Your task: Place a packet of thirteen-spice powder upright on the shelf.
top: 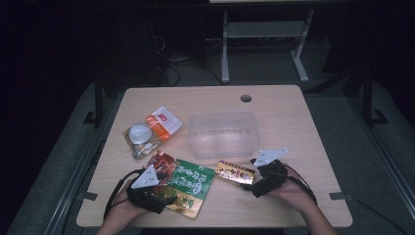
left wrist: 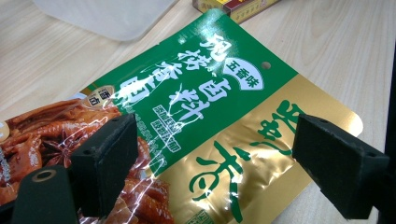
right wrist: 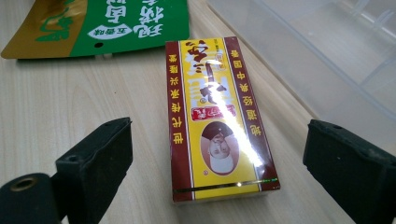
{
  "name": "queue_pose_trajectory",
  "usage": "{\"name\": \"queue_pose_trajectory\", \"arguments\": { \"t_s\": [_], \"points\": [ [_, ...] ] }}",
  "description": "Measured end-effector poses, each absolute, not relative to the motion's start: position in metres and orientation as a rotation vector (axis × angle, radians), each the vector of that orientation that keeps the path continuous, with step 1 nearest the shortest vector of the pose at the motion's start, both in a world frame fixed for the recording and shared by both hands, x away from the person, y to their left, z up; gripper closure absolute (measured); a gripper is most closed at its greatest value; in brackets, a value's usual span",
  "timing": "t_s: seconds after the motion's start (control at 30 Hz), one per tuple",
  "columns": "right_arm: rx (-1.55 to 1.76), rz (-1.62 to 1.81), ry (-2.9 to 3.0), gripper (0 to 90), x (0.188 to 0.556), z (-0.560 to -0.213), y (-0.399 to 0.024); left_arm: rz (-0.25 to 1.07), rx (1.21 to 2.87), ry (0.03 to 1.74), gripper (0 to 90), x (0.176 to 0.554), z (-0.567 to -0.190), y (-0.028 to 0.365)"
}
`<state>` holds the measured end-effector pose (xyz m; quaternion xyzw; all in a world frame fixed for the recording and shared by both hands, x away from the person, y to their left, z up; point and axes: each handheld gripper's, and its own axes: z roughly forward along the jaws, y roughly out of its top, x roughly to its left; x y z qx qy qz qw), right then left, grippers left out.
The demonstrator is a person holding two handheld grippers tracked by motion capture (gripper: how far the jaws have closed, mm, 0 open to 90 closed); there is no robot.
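Note:
A green and gold food pouch [top: 188,187] lies flat near the table's front edge. My left gripper [top: 166,198] hovers at its near left corner, open, with its jaws straddling the pouch [left wrist: 210,126]. A small yellow and dark red box [top: 235,172] lies to the right of the pouch. My right gripper [top: 252,183] stands open just behind the box's near end, and the box [right wrist: 217,116] lies between its two spread jaws, untouched. A clear plastic tub [top: 222,133] sits behind both items, mid-table.
An orange and white snack bag [top: 164,122] and a clear packet with a round white thing [top: 139,134] lie at the left of the tub. A round cable hole [top: 245,98] is at the table's far edge. Bare wood lies right of the tub.

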<state>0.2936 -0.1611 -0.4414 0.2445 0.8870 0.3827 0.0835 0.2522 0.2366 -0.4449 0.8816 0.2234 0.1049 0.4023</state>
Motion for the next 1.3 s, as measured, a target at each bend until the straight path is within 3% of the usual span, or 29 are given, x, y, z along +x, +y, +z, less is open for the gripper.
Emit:
{"name": "queue_pose_trajectory", "arguments": {
  "t_s": [0.63, 0.97, 1.3],
  "points": [
    [0.766, 1.050, 2.755, 14.4, 0.300, -0.461, -0.157, 0.269, 2.223, 0.569, 14.0, 0.253, -0.444, 0.238],
    [0.763, 1.008, 2.750, 28.2, 0.302, -0.466, -0.160, 0.263, 2.223, 0.569, 14.0, 0.253, -0.445, 0.237],
    [0.754, 1.018, 2.759, 32.0, 0.299, -0.464, -0.162, 0.264, 2.228, 0.561, 14.1, 0.254, -0.445, 0.236]
  ]
}}
